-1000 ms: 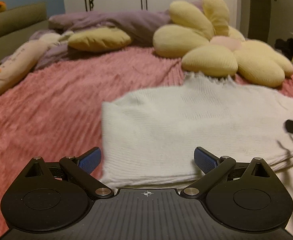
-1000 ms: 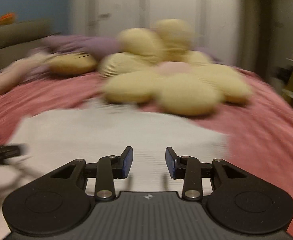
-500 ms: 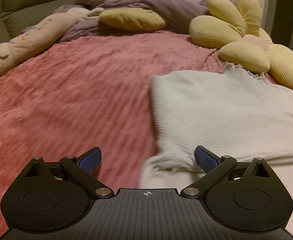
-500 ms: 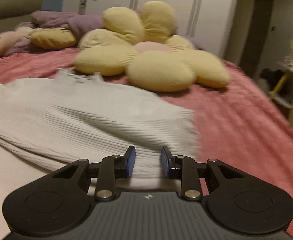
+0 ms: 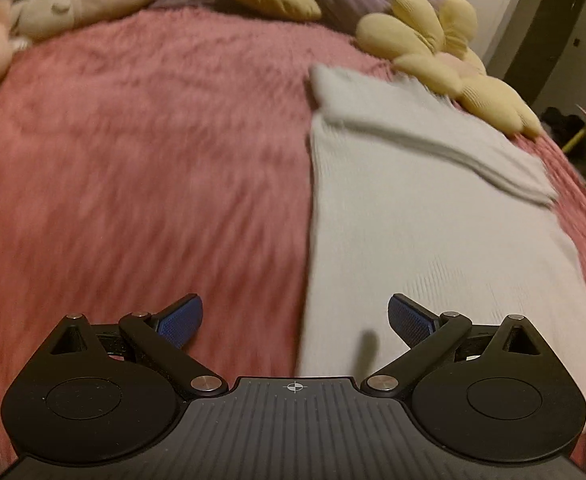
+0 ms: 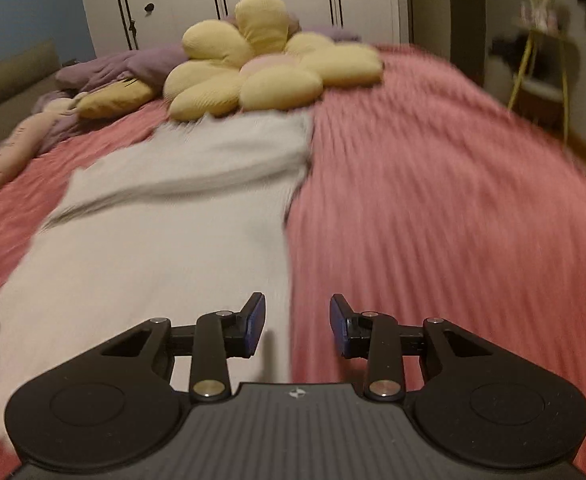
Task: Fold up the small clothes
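1. Currently, the white ribbed knit garment [image 5: 433, 216] lies flat on the pink ribbed bedspread [image 5: 141, 168], its far part folded over itself; the fold edge runs across the cloth.
2. Left hand-held gripper [image 5: 295, 320]: blue-padded fingers spread wide, nothing between them. It sits over the garment's left edge, one finger above bedspread, the other above cloth.
3. Right hand-held gripper [image 6: 297, 324]: fingers parted by a moderate gap, holding nothing, poised over the garment's right edge [image 6: 289, 240].
4. Yellow flower-shaped plush cushion [image 6: 261, 64] lies just beyond the garment's far end.
5. Both views motion-blurred; contact with the cloth cannot be told.
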Demonstrator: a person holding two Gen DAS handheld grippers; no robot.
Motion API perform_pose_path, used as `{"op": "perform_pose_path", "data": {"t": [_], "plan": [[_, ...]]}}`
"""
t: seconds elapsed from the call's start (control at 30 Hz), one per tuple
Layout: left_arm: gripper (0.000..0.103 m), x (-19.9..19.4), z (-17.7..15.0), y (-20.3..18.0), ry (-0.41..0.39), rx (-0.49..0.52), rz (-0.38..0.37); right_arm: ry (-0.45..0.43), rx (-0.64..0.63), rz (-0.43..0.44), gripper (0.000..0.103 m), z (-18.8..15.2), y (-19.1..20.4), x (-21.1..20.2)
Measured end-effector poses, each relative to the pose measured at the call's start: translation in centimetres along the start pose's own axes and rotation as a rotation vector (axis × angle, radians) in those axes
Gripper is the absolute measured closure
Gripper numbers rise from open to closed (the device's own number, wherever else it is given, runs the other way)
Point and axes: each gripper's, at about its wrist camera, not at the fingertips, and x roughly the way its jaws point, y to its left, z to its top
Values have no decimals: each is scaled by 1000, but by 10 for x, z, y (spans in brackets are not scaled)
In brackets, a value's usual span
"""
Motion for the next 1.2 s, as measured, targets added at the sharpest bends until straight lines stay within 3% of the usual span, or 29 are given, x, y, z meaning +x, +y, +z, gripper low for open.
{"op": "perform_pose_path", "data": {"t": [0.17, 0.33, 0.47, 0.63, 0.7, 0.77, 0.87, 0.93, 1.07, 1.2], "plan": [[1, -21, -43, 11, 35, -139, -32, 67, 80, 21, 69, -62, -6, -43], [2, -31, -52, 12, 52, -129, -77, 84, 95, 82, 69, -84, -7, -60], [12, -33, -53, 17, 82, -192, -144, 96, 135, 121, 69, -91, -12, -64], [23, -30, -48, 26, 130, -216, -157, 109, 242, 185, 69, -88, -26, -59], [29, -29, -46, 32, 143, -242, -180, 121, 292, 220, 70, -87, -33, -55], [42, -28, -45, 36, 160, -262, -208, 130, 338, 255, 70, -87, -40, -51], [49, -28, -44, 39, 179, -280, -252, 141, 399, 292, 71, -87, -48, -47], [50, -26, -44, 39, 196, -289, -290, 146, 430, 306, 71, -88, -51, -46], [50, -17, -43, 32, 233, -248, -273, 162, 471, 339, 71, -88, -52, -42], [45, -12, -41, 37, 263, -301, -319, 173, 510, 363, 71, -88, -56, -38]]}}
